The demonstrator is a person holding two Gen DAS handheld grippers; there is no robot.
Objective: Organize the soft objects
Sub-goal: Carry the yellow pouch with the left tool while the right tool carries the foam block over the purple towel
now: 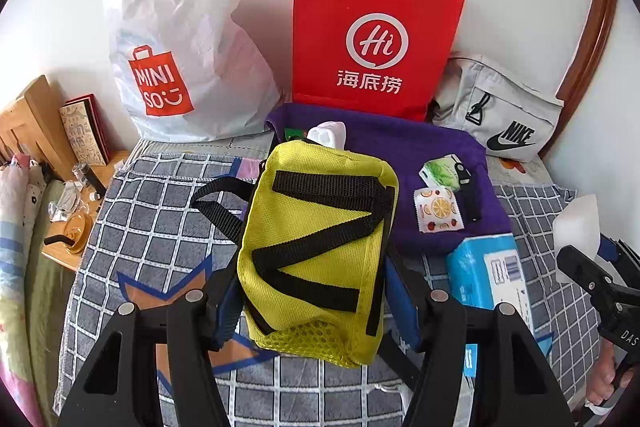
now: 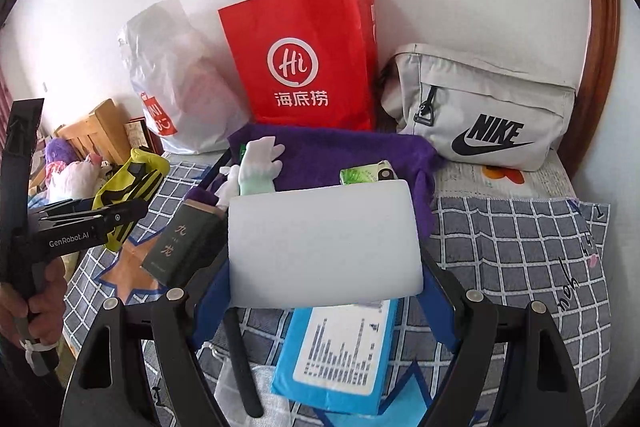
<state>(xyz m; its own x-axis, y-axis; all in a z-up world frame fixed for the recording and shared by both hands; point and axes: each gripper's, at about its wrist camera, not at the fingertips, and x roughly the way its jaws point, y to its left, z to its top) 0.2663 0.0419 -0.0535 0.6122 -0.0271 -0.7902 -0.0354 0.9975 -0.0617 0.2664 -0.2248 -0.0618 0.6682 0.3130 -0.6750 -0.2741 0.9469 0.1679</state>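
Note:
My left gripper is shut on a yellow pouch with black straps and holds it above the checked blanket. The pouch also shows at the left of the right wrist view. My right gripper is shut on a flat white packet, held above a blue tissue pack. A purple cloth bag lies behind, with a white sock and small sachets on it.
Against the wall stand a white Miniso plastic bag, a red paper bag and a grey Nike pouch. A dark box lies left of the white packet. A wooden bedside shelf with clutter is at the left.

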